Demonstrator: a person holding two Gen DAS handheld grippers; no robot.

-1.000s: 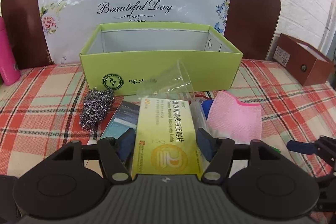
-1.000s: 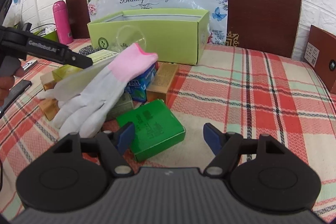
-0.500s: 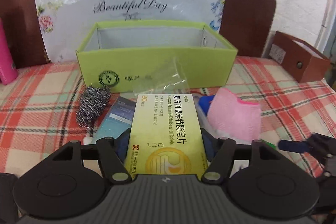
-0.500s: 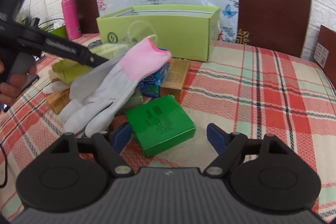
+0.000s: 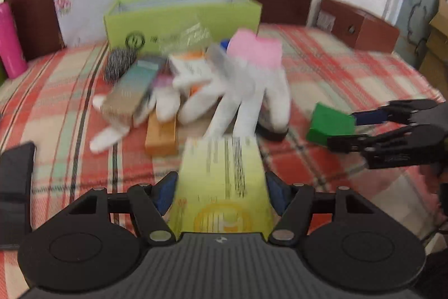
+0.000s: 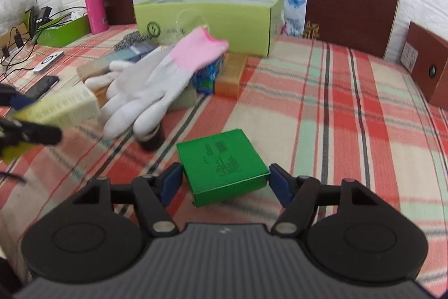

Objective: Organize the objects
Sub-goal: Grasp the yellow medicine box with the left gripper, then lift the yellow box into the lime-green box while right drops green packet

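My left gripper (image 5: 219, 191) is shut on a yellow medicine box (image 5: 224, 178) and holds it above the plaid cloth, well back from the pile; it also shows in the right wrist view (image 6: 58, 108). My right gripper (image 6: 224, 182) has its pads on both sides of a green box (image 6: 222, 161), which shows in the left wrist view (image 5: 330, 123) between the right fingers. A white glove with a pink cuff (image 6: 156, 80) lies over several small boxes. The open lime-green box (image 6: 212, 16) stands behind the pile.
A pink bottle (image 6: 95, 4) stands at the back left. A brown box (image 6: 428, 63) sits at the right edge. A phone (image 6: 42, 84), a remote and cables lie at the left. A steel scourer (image 5: 120, 63) and a clear plastic cup (image 6: 190, 21) are by the lime box.
My left gripper has pulled back and up with the yellow box, away from the pile. My right gripper has moved forward and closed around the green box.
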